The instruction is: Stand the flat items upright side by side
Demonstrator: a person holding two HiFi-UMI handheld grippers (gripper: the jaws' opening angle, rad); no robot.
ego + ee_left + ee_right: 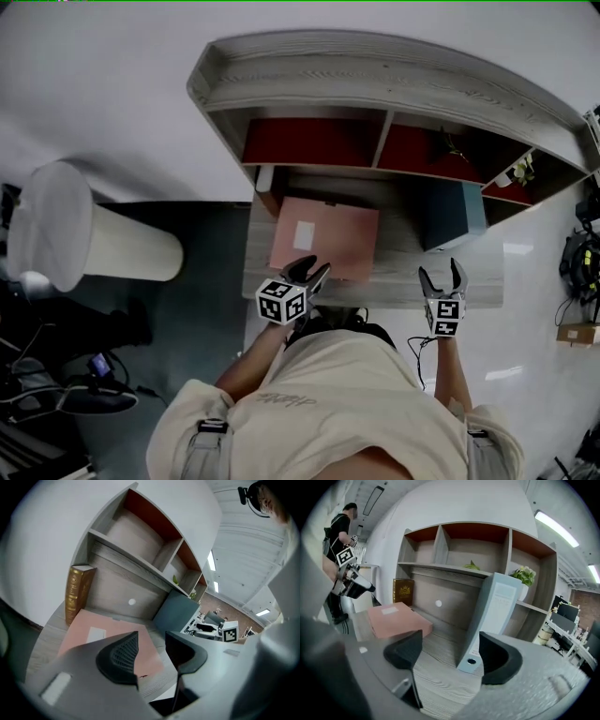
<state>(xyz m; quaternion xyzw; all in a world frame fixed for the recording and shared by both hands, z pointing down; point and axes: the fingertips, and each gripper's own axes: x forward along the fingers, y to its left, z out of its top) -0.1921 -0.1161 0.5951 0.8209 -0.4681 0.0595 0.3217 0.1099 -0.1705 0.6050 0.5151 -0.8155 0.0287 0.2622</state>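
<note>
Directly ahead of the right gripper point(450, 644), whose fingers stand spread wide with nothing between them, a bare strip of the desk point(440, 677) runs back to the rear panel of the shelf unit point(487, 541). That lane is bounded by the long edge of the pink box point(396, 618) out past the left finger. On the other side the upright grey-blue binder point(492, 616) stands just beyond the right finger. In the head view both grippers hang over the desk's front edge.

The left gripper point(152, 644) also has its fingers apart and grips nothing. The pink box lies flat beneath and ahead of them. Its near corner shows in the gap, and most of its face lies beyond the left finger. Past its far left corner a gold-brown book point(77, 592) stands upright by the shelf side, close to the box; whether they touch cannot be told.
</note>
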